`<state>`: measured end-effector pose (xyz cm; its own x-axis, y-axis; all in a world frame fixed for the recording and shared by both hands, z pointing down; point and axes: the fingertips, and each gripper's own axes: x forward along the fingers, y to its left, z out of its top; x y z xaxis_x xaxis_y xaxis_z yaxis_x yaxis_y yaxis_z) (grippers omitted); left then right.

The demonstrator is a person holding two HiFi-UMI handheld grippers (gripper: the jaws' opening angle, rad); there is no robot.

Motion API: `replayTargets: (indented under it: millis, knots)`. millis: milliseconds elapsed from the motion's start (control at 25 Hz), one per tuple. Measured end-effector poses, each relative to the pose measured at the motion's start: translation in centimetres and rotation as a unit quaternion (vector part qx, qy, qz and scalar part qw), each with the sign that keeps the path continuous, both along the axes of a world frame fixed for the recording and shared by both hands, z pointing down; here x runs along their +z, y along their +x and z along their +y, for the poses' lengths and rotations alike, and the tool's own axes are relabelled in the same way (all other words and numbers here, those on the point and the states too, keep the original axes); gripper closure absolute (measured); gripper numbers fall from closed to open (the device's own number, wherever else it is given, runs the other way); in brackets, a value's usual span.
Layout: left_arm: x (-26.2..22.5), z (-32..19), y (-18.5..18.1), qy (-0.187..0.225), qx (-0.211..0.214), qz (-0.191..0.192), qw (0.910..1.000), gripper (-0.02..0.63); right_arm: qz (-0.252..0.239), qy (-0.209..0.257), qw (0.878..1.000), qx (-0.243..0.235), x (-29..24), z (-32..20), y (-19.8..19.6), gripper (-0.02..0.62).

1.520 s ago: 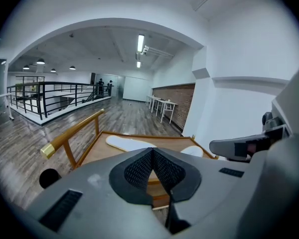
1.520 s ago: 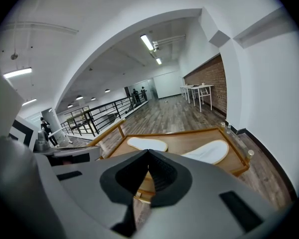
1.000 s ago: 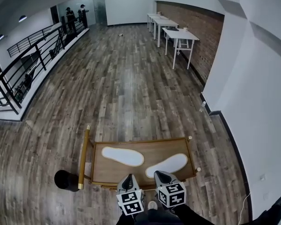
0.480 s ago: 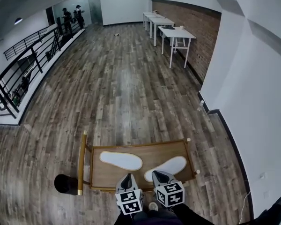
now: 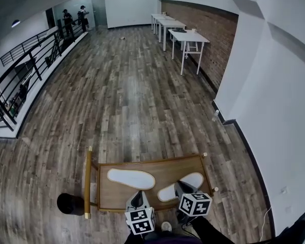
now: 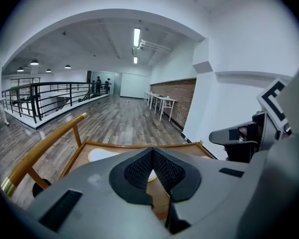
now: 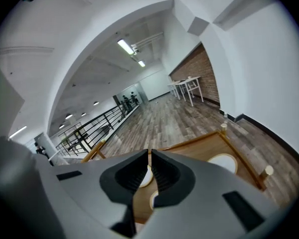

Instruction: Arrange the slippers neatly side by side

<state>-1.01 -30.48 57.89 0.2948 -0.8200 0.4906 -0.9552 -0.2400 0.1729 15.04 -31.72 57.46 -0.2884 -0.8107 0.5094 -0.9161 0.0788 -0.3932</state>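
Tray (image 5: 162, 171) of a low wooden cart sits on the plank floor, gold handle bar (image 5: 87, 179) on its left edge, and both slippers are lying in it. Left slipper (image 5: 130, 179) is a flat white oval lying crossways. Right slipper (image 5: 169, 191) is white too but angled up toward the right, so the pair sit apart and not parallel. Left gripper (image 6: 152, 153) hangs at the near rim, jaws pressed together on nothing. Right gripper (image 7: 149, 154) is above the right slipper's near end, also closed and empty
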Motion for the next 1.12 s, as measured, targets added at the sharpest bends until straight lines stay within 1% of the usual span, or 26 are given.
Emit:
replayTargets:
  millis: [120, 160, 200, 280, 320, 400, 480, 520, 600, 720, 800, 960, 1120]
  knots:
    - [0.4, -0.6, -0.3, -0.004, -0.002, 0.003, 1.0, 0.606, -0.011, -0.047, 0.997, 0.065, 2.0, -0.8, 4.9, 0.594]
    - [0.5, -0.8, -0.4, -0.005, -0.003, 0.004, 1.0, 0.606, -0.017, -0.068, 0.994, 0.086, 2.8, -1.0, 6.5, 0.58]
    - [0.7, -1.0, -0.4, -0.005, -0.004, 0.004, 1.0, 0.606, -0.025, -0.09, 0.99, 0.104, 3.6, -1.1, 8.0, 0.537]
    - [0.9, -1.3, -0.6, -0.006, -0.005, 0.004, 1.0, 0.606, -0.046, -0.141, 0.981, 0.128, 5.7, -1.2, 10.1, 0.518]
    - [1.0, -1.5, -0.7, -0.007, -0.006, 0.005, 0.9999, 0.606, -0.058, -0.168, 0.975, 0.135, 6.9, -1.1, 10.7, 0.494]
    - [1.0, -1.7, -0.9, -0.007, -0.007, 0.004, 0.9999, 0.606, -0.096, -0.222, 0.958, 0.151, 9.1, -0.9, 11.4, 0.469]
    - [1.1, -1.8, -1.2, -0.01, -0.009, 0.003, 0.9999, 0.606, -0.15, -0.268, 0.935, 0.179, 11.2, -0.5, 11.8, 0.442]
    - [1.2, -1.9, -1.4, -0.011, -0.011, 0.003, 0.9999, 0.606, -0.172, -0.289, 0.922, 0.194, 12.1, -0.2, 11.9, 0.442]
    - [1.3, -2.1, -1.8, -0.013, -0.016, 0.001, 0.9998, 0.606, -0.199, -0.321, 0.899, 0.219, 13.5, 0.4, 12.1, 0.442]
    - [1.4, -2.4, -2.6, -0.015, -0.026, 0.0, 0.9996, 0.606, -0.235, -0.347, 0.874, 0.246, 14.7, 0.7, 11.8, 0.442]
    - [1.5, -2.5, -3.1, -0.015, -0.031, -0.002, 0.9994, 0.606, -0.25, -0.361, 0.861, 0.256, 15.2, 0.7, 11.3, 0.442]
    - [1.5, -2.9, -3.5, -0.015, -0.034, -0.006, 0.9993, 0.606, -0.239, -0.384, 0.853, 0.262, 16.2, 0.6, 10.9, 0.442]
    - [1.4, -3.2, -3.9, -0.013, -0.036, -0.01, 0.9992, 0.606, -0.253, -0.401, 0.836, 0.276, 17.3, 0.5, 10.3, 0.442]
